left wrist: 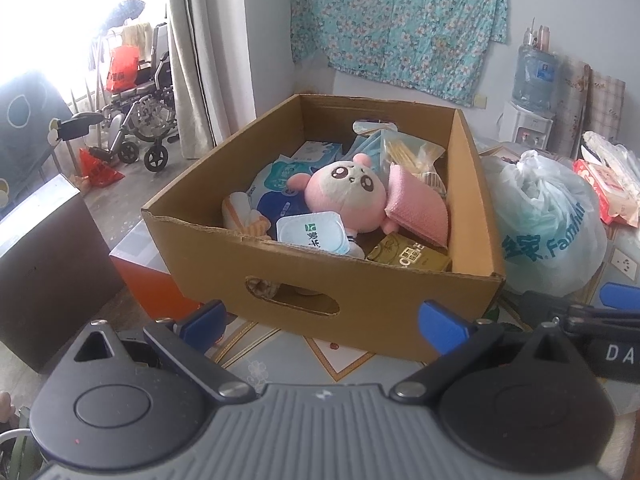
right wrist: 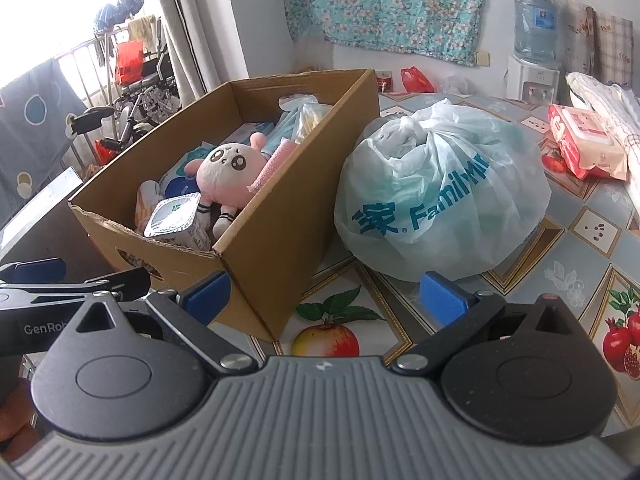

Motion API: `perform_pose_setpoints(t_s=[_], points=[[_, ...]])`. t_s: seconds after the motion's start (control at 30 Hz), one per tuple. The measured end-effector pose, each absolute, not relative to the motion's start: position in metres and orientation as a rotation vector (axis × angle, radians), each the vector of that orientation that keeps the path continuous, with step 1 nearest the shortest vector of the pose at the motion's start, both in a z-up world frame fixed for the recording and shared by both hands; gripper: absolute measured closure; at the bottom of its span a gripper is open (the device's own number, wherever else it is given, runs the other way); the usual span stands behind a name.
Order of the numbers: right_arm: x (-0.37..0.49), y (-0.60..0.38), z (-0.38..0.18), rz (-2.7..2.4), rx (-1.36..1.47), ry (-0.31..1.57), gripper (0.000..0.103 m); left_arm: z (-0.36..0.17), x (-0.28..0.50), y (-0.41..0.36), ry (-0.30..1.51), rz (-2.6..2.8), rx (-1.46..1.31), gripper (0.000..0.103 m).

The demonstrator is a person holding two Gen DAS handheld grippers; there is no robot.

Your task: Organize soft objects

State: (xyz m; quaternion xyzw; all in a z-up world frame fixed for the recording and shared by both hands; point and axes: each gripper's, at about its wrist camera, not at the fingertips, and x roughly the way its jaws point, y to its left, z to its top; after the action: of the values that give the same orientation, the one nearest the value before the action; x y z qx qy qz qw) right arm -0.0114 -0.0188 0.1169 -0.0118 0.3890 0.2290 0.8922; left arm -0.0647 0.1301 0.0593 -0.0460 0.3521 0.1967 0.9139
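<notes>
Both my jaws spread, empty. Pink plush toy (left wrist: 340, 196) lies in cardboard box (left wrist: 312, 276) on bench, dead ahead of left gripper (left wrist: 324, 322), body slanting; left nearer, right gripper (right wrist: 326, 294) offset toward plastic bag (right wrist: 440, 196).

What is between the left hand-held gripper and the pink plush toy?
The near wall of the cardboard box and a sealed white cup lie between the left hand-held gripper and the pink plush toy, shown in the left wrist view.
</notes>
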Motion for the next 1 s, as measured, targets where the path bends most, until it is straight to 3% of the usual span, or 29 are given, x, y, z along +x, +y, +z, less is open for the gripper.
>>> perform_pose_setpoints(t_s=[1.0], points=[[-0.0071, -0.0123, 0.1124, 0.489, -0.034, 0.821, 0.001, 0.0571, -0.0624, 0.134, 0.741, 0.423, -0.097, 0.0]])
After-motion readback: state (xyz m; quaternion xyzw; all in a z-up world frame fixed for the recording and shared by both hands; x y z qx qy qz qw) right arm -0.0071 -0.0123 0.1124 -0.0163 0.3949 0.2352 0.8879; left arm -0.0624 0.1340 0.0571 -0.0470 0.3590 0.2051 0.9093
